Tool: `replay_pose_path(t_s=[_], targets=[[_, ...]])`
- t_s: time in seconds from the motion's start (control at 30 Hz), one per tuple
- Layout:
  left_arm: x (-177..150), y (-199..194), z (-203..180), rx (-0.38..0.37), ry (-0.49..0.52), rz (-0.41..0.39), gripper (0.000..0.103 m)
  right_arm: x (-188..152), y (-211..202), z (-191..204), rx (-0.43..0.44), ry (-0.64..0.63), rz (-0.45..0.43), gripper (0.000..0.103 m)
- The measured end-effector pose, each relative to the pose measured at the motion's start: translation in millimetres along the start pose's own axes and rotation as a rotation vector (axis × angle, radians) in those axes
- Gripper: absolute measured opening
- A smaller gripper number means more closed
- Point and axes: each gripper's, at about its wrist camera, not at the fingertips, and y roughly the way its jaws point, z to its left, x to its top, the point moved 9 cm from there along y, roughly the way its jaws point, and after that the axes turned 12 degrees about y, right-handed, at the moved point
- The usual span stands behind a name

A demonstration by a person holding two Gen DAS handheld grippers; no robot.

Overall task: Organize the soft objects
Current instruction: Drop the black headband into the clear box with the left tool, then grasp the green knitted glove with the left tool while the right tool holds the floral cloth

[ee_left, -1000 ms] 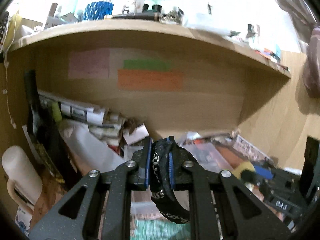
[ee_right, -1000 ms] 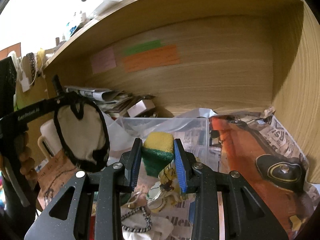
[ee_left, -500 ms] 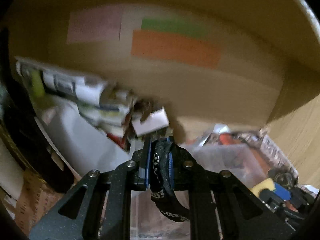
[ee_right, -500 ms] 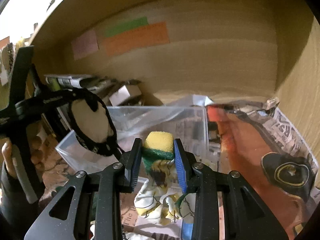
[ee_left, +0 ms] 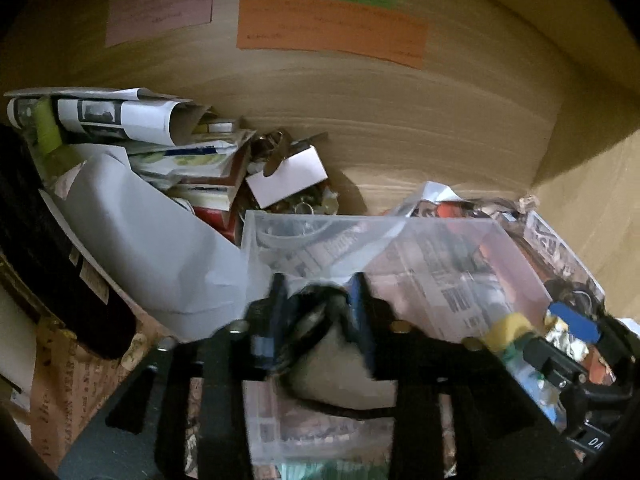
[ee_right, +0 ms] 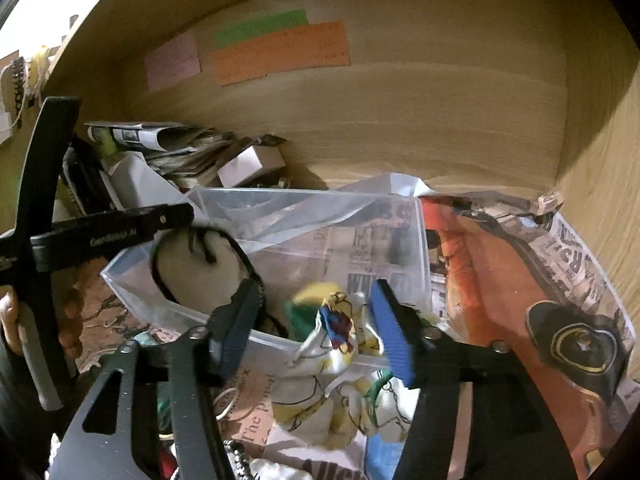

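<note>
A clear plastic bin [ee_right: 416, 240] stands on newspaper inside a wooden cubby; it also shows in the left wrist view [ee_left: 256, 236]. My left gripper [ee_left: 318, 308] has spread its jaws, and the beige pad with black trim [ee_left: 344, 376] hangs between them over the bin; it shows in the right wrist view [ee_right: 192, 268] under the left gripper's finger [ee_right: 120, 232]. My right gripper [ee_right: 316, 332] is open, and the yellow-green sponge [ee_right: 312, 304] drops between its jaws into the bin. A printed cloth [ee_right: 340, 364] drapes over the bin's near rim.
Folded newspapers and books [ee_left: 132, 128] and a white box [ee_left: 288, 176] pile at the back left. A white jug [ee_left: 152, 248] leans beside the bin. Coloured paper notes [ee_left: 328, 24] stick on the back wall. An orange printed newspaper [ee_right: 520, 300] lies at right.
Both grippers moved forward over the bin. The right gripper opened and let go of the sponge. The left gripper's jaws spread apart around the pad.
</note>
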Motion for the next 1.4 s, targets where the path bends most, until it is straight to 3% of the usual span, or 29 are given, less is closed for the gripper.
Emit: replay_pose_path(t_s=[0.07, 0.3, 0.47, 0.57, 1.0, 1.07, 1.17, 1.2, 1.27, 1.4], targets=[[-1.1, -10.0, -0.9, 0.004, 0.010, -0.018, 0.057, 1.4, -7.9, 2.3, -0.004, -0.008, -0.020, 0.065], [3.7, -51.0, 1.7, 0.014, 0.027, -0.079, 0.073, 12.5, -40.7, 4.8, -0.008, -0.011, -0.100, 0.080], [-7.1, -79.8, 6.7, 0.029, 0.042, -0.114, 0.093, 14.0, -61.7, 2.0, -0.026, -0.023, -0.138, 0.088], [-21.9, -84.7, 5.1, 0.021, 0.062, -0.093, 0.095, 6.9, -65.3, -4.3, -0.040, -0.025, -0.125, 0.088], [-102.6, -47.5, -14.0, -0.060, 0.098, 0.132, 0.094, -54.2, -45.8, -54.7, -0.109, 0.018, 0.065, 0.088], [-111.2, -39.2, -15.1, -0.081, 0.080, 0.164, 0.088, -64.5, -38.7, -60.2, -0.098, 0.041, 0.119, 0.087], [-120.4, -31.8, -20.4, -0.120, 0.070, 0.203, 0.072, -75.9, -29.7, -63.5, -0.083, 0.055, 0.175, 0.078], [-123.0, -30.4, -22.5, -0.134, 0.064, 0.211, 0.068, -79.7, -27.4, -63.0, -0.082, 0.052, 0.193, 0.071], [-126.7, -27.8, -25.1, -0.148, 0.052, 0.214, 0.059, -84.3, -25.0, -61.6, -0.090, 0.035, 0.209, 0.067], [-128.8, -25.8, -26.2, -0.157, 0.034, 0.209, 0.052, -88.9, -26.7, -57.0, -0.095, 0.000, 0.212, 0.047]])
